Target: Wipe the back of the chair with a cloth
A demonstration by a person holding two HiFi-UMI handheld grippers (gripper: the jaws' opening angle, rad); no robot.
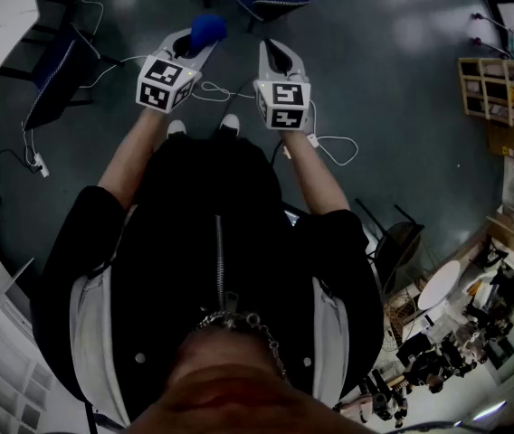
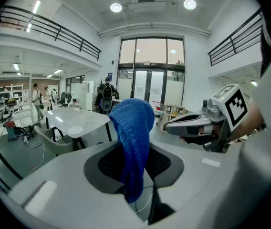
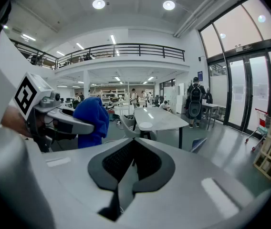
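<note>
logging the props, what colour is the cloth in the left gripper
Blue, a knitted-looking cloth; the left gripper view shows it best, pinched between that gripper's fingers.

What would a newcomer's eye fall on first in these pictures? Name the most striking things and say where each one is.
The bright blue knitted cloth stands out first, clamped in the jaws of the left gripper and drooping over them. Beside it, the right gripper has its jaws together on nothing. The person holds both grippers out in front, above a dark floor.
</note>
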